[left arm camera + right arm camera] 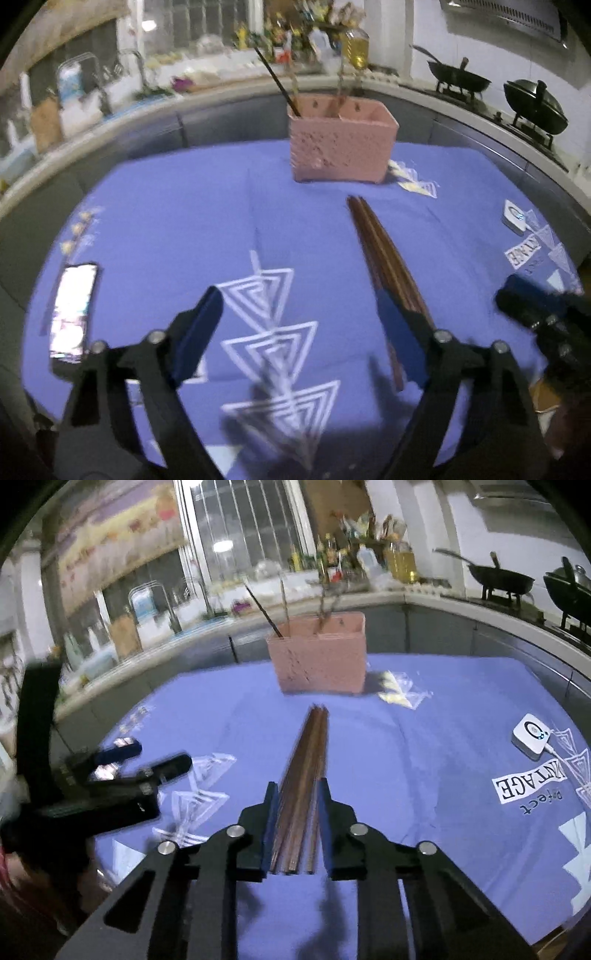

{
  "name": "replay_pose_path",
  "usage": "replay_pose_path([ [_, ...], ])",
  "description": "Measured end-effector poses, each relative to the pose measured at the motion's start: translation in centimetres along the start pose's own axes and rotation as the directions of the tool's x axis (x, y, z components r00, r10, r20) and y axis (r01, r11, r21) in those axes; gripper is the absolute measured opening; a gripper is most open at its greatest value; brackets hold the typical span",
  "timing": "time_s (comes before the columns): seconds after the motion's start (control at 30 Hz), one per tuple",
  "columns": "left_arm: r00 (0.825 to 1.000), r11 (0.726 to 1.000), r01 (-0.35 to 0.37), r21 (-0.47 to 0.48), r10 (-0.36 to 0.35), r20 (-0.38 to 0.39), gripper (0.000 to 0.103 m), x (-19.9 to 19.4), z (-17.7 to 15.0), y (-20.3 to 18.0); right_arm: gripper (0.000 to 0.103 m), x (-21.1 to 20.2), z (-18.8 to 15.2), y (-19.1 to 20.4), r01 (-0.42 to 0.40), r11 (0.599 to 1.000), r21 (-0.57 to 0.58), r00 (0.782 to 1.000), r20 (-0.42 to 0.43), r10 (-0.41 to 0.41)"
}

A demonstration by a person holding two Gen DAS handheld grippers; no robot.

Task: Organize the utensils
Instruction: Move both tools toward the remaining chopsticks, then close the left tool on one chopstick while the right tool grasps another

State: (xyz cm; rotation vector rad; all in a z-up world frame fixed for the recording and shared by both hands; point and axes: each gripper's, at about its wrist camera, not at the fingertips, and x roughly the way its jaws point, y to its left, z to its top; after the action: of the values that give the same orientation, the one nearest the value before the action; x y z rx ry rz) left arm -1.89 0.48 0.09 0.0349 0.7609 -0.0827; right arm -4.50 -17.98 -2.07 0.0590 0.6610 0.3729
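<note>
Now brown chopsticks (301, 794) lie between the right tongs (297, 788), clamped.

Dim indoor light, motion blur, fisheye-warped edges.

Tablecloth (424, 775) purple-blue, white nested-triangle print. Chopsticks (303, 775) dark reddish brown. Holder (317, 661) pink, dotted perforation pattern. Hand-held gripper (297, 794) black, blue pads (271, 819). Small box (530, 738) white. Woks (460, 79) black.
</note>
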Motion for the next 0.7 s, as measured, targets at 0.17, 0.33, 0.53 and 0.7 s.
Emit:
replay_pose_path([
  [0.17, 0.985, 0.992, 0.123, 0.003, -0.122, -0.119, 0.042, 3.6, 0.5, -1.5, 0.019, 2.9, -0.5, -1.5, 0.008, 1.0, -0.008, 0.995, -0.098, -0.009],
  [0.33, 0.968, 0.984, 0.171, 0.047, -0.159, -0.195, 0.036, 5.7, 0.4, -3.5, 0.019, 4.9, -1.3, -1.7, -0.027, 0.999, -0.03, 0.986, -0.164, 0.022],
  [0.53, 0.959, 0.983, 0.171, 0.063, -0.152, -0.239, 0.035, 7.5, 0.5, -4.4, 0.019, 6.6, -1.7, -1.6, -0.048, 0.998, -0.039, 0.974, -0.225, 0.038],
  [0.7, 0.954, 0.984, 0.161, 0.073, -0.136, -0.268, 0.035, 8.7, 0.5, -4.7, 0.019, 7.0, -1.9, -1.4, -0.048, 0.998, -0.05, 0.973, -0.229, 0.035],
])
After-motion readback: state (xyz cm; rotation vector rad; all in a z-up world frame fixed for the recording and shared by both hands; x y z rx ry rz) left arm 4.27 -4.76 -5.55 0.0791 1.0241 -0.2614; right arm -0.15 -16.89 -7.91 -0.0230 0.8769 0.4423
